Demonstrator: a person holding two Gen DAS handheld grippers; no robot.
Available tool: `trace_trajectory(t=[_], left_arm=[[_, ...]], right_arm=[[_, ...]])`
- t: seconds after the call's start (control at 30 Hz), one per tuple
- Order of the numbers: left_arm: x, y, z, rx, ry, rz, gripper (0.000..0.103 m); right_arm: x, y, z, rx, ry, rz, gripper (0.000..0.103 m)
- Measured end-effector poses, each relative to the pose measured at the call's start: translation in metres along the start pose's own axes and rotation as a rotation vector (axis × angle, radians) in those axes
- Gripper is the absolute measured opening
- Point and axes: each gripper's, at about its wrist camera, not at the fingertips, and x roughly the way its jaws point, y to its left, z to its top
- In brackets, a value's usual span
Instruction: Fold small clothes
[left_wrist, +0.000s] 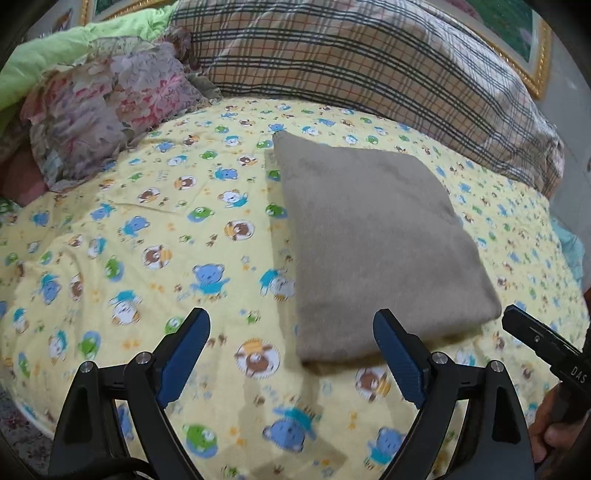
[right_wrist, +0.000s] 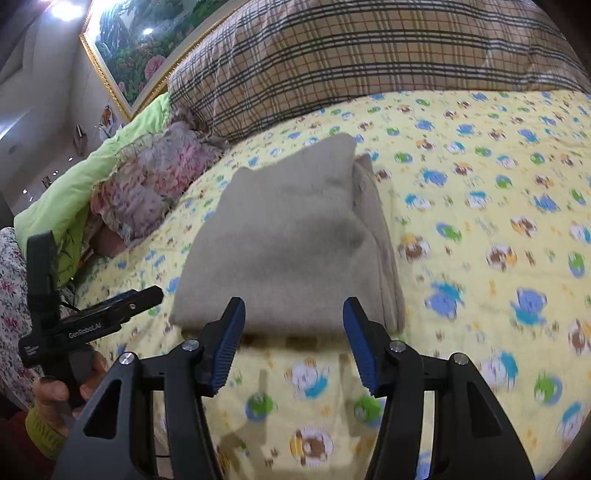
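Folded into a neat grey-brown rectangle, cloth (left_wrist: 373, 243) lying flat on the yellow bear-print sheet (left_wrist: 155, 206), with layered edges stacked along its right side in the right wrist view. Left gripper (left_wrist: 291, 350) spread wide and holding nothing, just short of the cloth's near edge; right gripper (right_wrist: 293, 343) likewise released, 2 blue pads apart, near that edge. Behind: plaid pillow (left_wrist: 351, 66), floral cushion (left_wrist: 110, 107).
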Motion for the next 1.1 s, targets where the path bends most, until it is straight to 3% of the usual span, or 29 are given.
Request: trace_trajectory(t=[0.37, 0.67, 1.1], left_arm=[[-0.017, -0.005, -0.035, 0.062, -0.020, 0.063, 0.092], [-0.026, -0.008, -0.050, 0.119, 0.005, 0.077, 0.093], [-0.050, -0.005, -0.031, 0.132, -0.095, 0.122, 0.096]], right_arm=[[-0.023, 0.007, -0.033, -0.068, -0.017, -0.066, 0.079], [-0.033, 0.012, -0.040, -0.096, -0.027, -0.090, 0.086], [-0.045, 0.034, -0.030, -0.207, -0.068, -0.116, 0.094]])
